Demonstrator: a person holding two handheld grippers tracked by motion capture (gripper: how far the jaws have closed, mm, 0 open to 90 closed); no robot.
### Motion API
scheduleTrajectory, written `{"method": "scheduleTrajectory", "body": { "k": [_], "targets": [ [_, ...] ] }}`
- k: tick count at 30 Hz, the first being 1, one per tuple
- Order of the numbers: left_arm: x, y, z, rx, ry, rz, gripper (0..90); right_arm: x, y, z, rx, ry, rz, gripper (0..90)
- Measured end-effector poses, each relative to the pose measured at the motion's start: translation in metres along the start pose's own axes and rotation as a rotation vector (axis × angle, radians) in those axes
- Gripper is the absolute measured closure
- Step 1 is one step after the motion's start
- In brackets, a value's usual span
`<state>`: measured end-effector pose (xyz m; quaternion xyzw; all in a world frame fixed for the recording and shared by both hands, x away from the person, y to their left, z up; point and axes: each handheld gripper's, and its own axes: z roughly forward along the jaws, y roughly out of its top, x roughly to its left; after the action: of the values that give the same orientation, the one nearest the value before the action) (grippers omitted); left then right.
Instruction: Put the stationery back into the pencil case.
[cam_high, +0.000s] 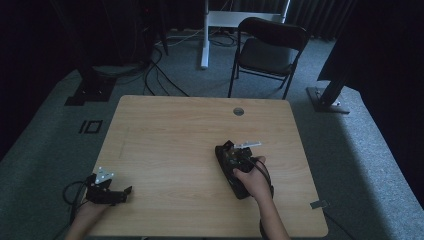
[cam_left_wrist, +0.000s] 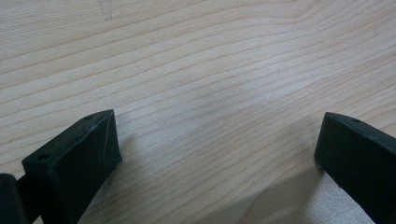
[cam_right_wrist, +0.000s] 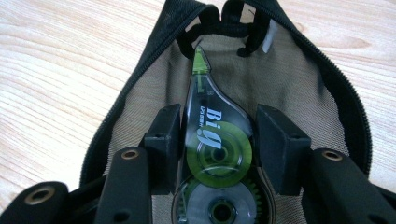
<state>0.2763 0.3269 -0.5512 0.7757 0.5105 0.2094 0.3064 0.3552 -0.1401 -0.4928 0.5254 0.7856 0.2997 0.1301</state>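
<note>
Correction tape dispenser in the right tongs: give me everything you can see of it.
The correction tape dispenser is a teardrop-shaped clear plastic case with a green tint. It shows a green spool, a grey toothed wheel below it, and white "Big" lettering. Its narrow green tip points away from the camera. The right tongs clamp its wide body between both pads. It hangs over the opened black zip pouch, whose beige mesh lining lies behind it, on the wooden table. Whether it touches the lining is unclear.

Each black hand-held gripper (cam_high: 120, 194) carries a seemingly grey three-cornered plate (cam_high: 104, 175).
</note>
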Motion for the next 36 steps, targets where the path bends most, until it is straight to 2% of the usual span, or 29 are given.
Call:
{"method": "scheduleTrajectory", "body": {
  "k": [15,22,31,36],
  "targets": [
    [0.0,0.0,0.0,0.0,0.0,0.0,0.1,0.0004,0.0011,0.0052,0.044,-0.004,-0.028,51.3],
    [0.0,0.0,0.0,0.0,0.0,0.0,0.1,-0.0003,0.0028,0.0073,0.056,-0.009,-0.025,50.5],
    [-0.0001,-0.0001,0.0,-0.001,0.0,0.0,0.1,-0.0032,0.0056,0.0053,0.019,-0.006,-0.012,49.4],
    [0.0,-0.0001,0.0,0.0,0.0,0.0,0.1,-0.0047,0.0046,-0.0013,-0.011,0.019,0.003,46.8]
  ]
}}
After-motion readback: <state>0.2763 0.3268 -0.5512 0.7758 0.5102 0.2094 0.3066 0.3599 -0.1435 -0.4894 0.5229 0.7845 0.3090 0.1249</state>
